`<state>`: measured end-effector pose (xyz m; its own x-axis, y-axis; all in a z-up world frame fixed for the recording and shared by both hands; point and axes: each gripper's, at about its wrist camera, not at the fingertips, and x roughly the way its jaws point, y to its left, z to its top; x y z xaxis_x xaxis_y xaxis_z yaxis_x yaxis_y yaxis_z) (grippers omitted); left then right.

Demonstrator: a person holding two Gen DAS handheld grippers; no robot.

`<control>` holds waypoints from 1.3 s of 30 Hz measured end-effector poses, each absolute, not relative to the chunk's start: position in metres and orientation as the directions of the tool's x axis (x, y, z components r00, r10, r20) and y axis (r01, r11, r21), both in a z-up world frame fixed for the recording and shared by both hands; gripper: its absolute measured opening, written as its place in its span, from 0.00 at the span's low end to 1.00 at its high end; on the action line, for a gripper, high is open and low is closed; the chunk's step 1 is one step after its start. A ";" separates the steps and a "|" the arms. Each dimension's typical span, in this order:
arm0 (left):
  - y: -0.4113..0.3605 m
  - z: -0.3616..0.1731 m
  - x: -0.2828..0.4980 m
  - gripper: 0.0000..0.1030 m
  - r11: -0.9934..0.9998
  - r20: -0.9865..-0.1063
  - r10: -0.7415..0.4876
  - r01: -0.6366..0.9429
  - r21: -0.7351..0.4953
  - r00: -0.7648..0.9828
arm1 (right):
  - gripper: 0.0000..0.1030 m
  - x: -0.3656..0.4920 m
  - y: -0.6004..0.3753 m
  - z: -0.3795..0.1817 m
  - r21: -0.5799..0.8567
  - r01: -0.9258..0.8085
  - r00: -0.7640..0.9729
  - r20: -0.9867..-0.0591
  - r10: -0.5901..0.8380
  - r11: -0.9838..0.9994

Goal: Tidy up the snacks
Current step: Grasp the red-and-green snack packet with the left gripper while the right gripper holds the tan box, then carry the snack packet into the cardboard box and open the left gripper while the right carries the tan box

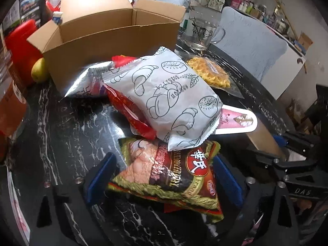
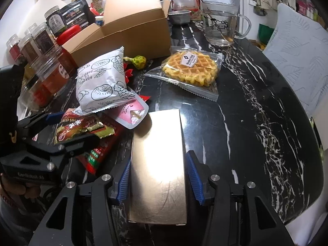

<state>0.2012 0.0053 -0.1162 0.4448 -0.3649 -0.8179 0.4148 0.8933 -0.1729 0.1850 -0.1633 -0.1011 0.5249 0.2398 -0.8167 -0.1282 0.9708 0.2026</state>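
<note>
My left gripper (image 1: 164,180) is open, its blue pads on either side of a brown and green snack packet (image 1: 174,176) lying on the black marble table; it also shows in the right wrist view (image 2: 82,129). A white bread bag (image 1: 164,94) lies on a pile of packets behind it. My right gripper (image 2: 158,180) has its pads against both sides of a shiny tan box (image 2: 157,164) on the table. A wrapped waffle (image 2: 190,69) lies further back. An open cardboard box (image 1: 106,39) stands behind the pile.
A glass mug (image 2: 221,26) stands at the back right, near a metal bowl (image 2: 180,16). Several spice jars (image 2: 47,61) line the left edge. A pear (image 1: 40,69) sits left of the cardboard box. Pillow-backed chairs (image 2: 297,57) stand beyond the table's right edge.
</note>
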 end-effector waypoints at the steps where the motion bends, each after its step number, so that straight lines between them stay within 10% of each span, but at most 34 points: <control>1: 0.006 -0.116 0.201 0.80 0.894 -0.818 -0.368 0.410 -0.181 0.442 | 0.48 0.185 -0.164 -0.101 0.203 -0.129 0.525 -0.817 0.240 0.971; 12: 0.010 -0.107 0.179 0.63 0.911 -0.803 -0.327 0.394 -0.126 0.499 | 0.44 0.176 -0.163 -0.099 0.199 -0.156 0.546 -0.799 0.252 0.968; 39: 0.043 -0.032 0.133 0.62 0.948 -0.674 -0.284 0.304 -0.091 0.682 | 0.43 0.145 -0.141 -0.050 0.262 -0.231 0.621 -0.702 0.349 0.937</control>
<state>0.1331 0.0428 -0.0315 0.6822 -0.2838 -0.6739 0.3042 0.9482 -0.0914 0.1448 -0.1414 -0.0498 0.6213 0.3491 -0.7015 -0.2312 0.9371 0.2616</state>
